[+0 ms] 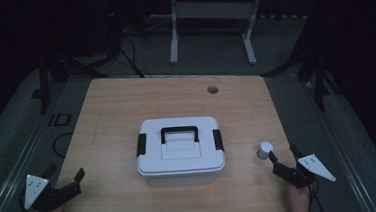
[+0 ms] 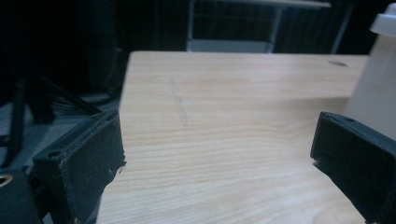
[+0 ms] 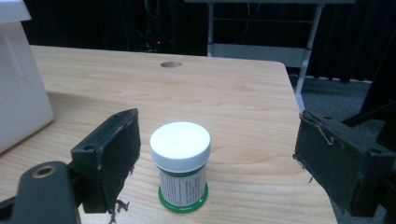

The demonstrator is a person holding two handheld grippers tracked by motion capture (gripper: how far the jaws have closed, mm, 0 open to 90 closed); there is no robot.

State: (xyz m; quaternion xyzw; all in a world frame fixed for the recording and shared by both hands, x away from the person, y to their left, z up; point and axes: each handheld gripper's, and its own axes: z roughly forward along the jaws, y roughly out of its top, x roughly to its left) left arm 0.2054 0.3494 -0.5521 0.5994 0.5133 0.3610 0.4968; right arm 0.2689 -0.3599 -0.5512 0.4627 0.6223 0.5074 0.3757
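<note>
Round white-capped jar [image 3: 180, 165] stands on woodgrain table [image 3: 243, 98].

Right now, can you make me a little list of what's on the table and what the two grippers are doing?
table: light wood table with a round hole near the far edge
box: white box, lid on, black handle lying flat, black latches at both ends
jar: small jar, white cap, green base, upright, right of the box
left gripper: left gripper, open, holding nothing
right gripper: right gripper, open, jaws either side of the jar, not touching it
</note>
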